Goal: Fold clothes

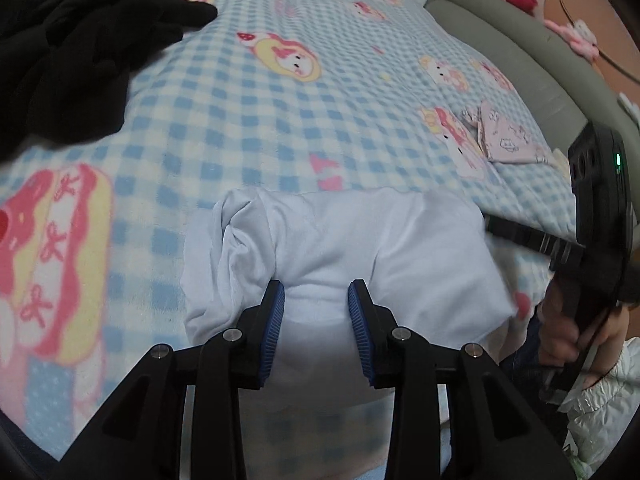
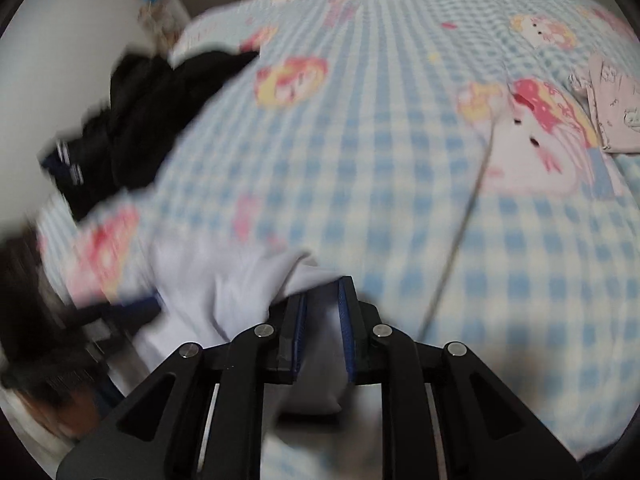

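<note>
A white garment [image 1: 360,240] lies partly folded on the blue checked blanket [image 1: 240,120], near its front edge. My left gripper [image 1: 316,296] grips a thick bunch of its near edge between the blue pads, and the cloth hangs back toward the camera. In the blurred right wrist view my right gripper [image 2: 322,300] is shut on another fold of the white garment [image 2: 224,280], lifted a little off the blanket [image 2: 400,140]. The right gripper's black body [image 1: 600,200] and the hand [image 1: 576,332] holding it show at the right of the left wrist view.
A heap of black clothes [image 1: 80,48] lies at the far left of the bed [image 2: 152,120]. A small folded pink patterned garment [image 1: 504,136] rests at the right [image 2: 616,112]. A grey padded bed edge [image 1: 520,48] runs behind. A thin cord [image 2: 460,240] crosses the blanket.
</note>
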`<action>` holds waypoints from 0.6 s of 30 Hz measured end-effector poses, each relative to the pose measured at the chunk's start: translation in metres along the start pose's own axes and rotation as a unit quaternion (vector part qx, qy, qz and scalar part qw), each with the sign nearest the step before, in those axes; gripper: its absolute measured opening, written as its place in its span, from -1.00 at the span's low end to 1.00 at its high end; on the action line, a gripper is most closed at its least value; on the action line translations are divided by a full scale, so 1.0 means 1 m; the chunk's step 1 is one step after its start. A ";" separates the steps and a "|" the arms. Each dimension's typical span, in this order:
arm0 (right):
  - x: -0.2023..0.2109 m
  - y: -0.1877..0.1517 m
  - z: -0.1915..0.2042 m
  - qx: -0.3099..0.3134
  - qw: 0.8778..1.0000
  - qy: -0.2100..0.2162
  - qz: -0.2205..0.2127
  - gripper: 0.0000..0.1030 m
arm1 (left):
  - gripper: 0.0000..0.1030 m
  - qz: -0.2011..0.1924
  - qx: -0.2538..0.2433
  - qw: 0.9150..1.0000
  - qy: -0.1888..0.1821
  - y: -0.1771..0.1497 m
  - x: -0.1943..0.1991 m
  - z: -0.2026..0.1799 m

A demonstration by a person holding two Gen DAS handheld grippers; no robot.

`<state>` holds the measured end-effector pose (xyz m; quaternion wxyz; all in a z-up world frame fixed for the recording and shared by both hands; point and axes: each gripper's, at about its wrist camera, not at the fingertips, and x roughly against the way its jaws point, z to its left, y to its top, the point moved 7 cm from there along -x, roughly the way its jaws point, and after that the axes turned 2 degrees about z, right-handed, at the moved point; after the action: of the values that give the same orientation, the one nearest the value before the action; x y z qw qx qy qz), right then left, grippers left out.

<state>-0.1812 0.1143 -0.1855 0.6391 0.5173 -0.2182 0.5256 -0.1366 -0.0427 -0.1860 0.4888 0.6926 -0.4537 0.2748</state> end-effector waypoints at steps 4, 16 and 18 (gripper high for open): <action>0.005 0.013 -0.025 -0.067 0.997 -0.015 -0.027 -0.68 | -0.31 -0.009 -0.004 1.000 0.013 -0.001 -0.003 -0.001; 0.007 -0.034 0.029 0.043 0.999 -0.013 0.018 -0.44 | -0.32 -0.026 0.012 1.000 0.009 -0.005 0.014 0.011; -0.004 -0.040 0.021 0.045 0.998 -0.039 0.027 -0.35 | -0.51 -0.027 0.021 0.999 0.010 -0.007 0.020 0.017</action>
<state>-0.1416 0.0971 -0.1983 0.5916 0.5597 -0.2329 0.5315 -0.1233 -0.0649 -0.1789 0.4859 0.7119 -0.4241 0.2780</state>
